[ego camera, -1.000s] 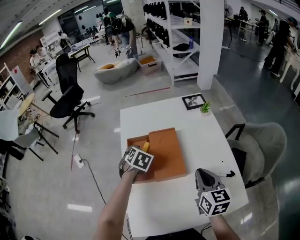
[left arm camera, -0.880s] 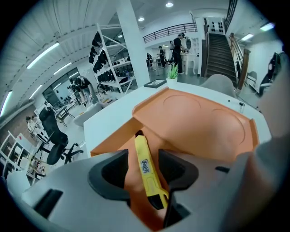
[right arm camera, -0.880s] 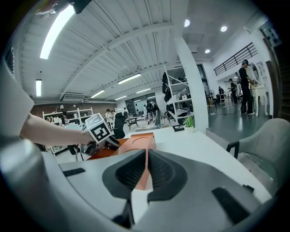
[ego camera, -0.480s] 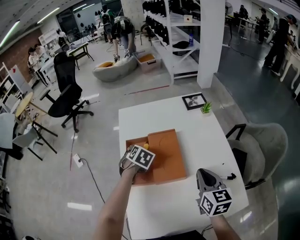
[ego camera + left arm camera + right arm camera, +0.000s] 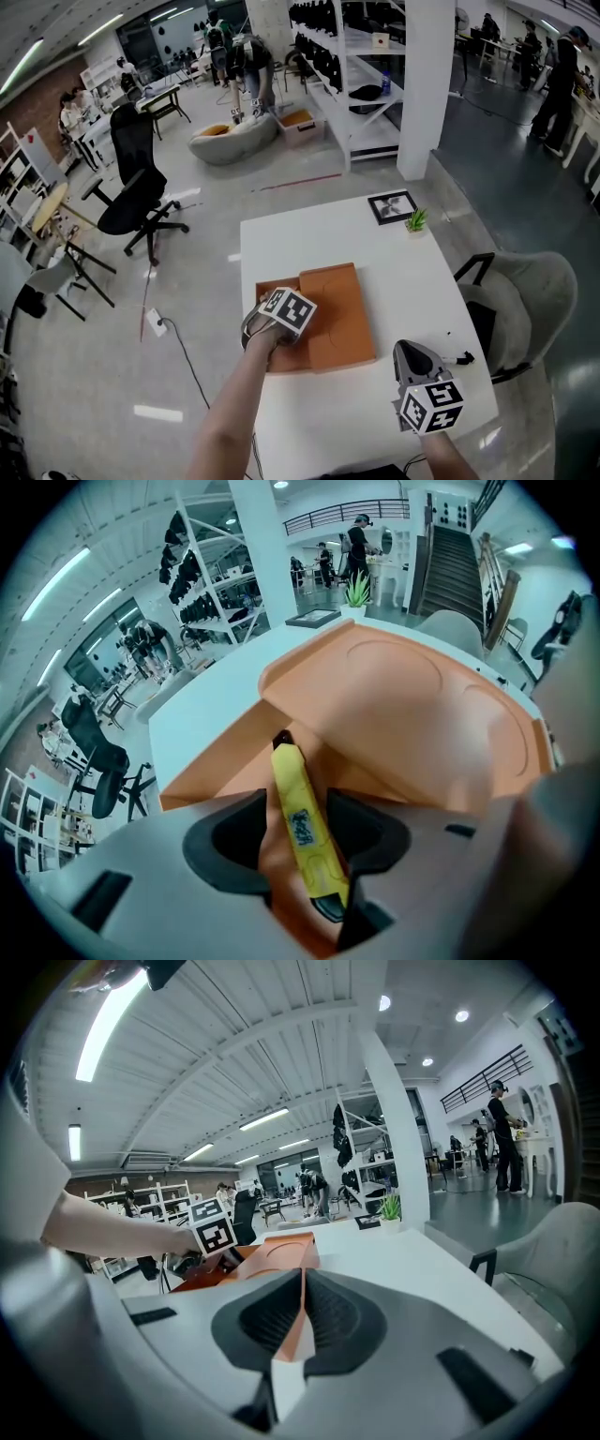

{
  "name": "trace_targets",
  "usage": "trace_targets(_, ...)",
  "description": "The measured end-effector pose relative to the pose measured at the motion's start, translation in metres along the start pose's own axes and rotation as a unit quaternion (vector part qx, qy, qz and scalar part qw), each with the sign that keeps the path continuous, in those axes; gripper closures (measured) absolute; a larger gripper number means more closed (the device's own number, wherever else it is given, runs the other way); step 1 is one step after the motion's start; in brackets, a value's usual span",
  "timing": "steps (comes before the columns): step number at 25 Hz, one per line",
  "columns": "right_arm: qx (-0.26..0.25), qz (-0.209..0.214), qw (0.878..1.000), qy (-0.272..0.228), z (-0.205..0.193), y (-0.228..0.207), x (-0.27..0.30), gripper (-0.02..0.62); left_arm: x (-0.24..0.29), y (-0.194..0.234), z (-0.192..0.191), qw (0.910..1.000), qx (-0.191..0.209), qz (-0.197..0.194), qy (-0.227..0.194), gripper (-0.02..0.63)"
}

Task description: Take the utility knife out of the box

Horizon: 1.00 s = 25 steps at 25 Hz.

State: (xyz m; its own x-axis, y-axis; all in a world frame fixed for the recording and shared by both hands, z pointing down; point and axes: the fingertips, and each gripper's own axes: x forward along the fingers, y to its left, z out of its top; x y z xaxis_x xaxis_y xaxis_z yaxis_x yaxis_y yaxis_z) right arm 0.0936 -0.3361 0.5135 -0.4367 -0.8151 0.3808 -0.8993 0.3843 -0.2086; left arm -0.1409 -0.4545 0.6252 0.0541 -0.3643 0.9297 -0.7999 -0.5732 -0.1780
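left gripper (image 5: 284,321) is straddling the utility knife (image 5: 300,822) inside the orange box (image 5: 339,314)
head view: box is sitting on the white table (image 5: 309,244), left gripper is dipping into its near left corner, right gripper (image 5: 419,364) is hanging near right, well apart. left gripper view: jaws are standing partly open, knife lying between them in the box. right gripper view: jaws are sitting closed, empty.

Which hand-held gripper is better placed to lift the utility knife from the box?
Left. The left hand-held gripper has its jaws open astride the yellow utility knife inside the orange box; the right hand-held gripper is shut, away from the box.
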Motion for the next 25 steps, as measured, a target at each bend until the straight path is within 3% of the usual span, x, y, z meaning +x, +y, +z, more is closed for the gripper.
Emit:
trace_targets(5,0.000,-0.004,1.000,0.000,0.001,0.002,-0.002,0.594,0.000,-0.002,0.000,0.9997,0.002,-0.021,0.014,0.423)
trace_targets(7,0.000,-0.004,1.000,0.001,-0.001,0.004,-0.001,0.594,0.002,-0.005,0.000,0.9993,0.006,-0.031,0.018,0.471)
trace_targets(9,0.000,-0.003,1.000,0.002,-0.002,0.005,0.000,0.594,0.003,-0.006,-0.001,0.9993,0.008,-0.033,0.018,0.474)
trace_targets(17,-0.001,0.000,1.000,0.006,-0.002,0.012,0.000,0.594,-0.001,-0.007,-0.001,0.9994,0.031,-0.013,0.003,0.482)
trace_targets(25,-0.001,0.002,1.000,0.009,-0.005,0.013,0.002,0.594,0.000,-0.007,-0.002,0.9999,0.014,0.006,-0.001,0.490)
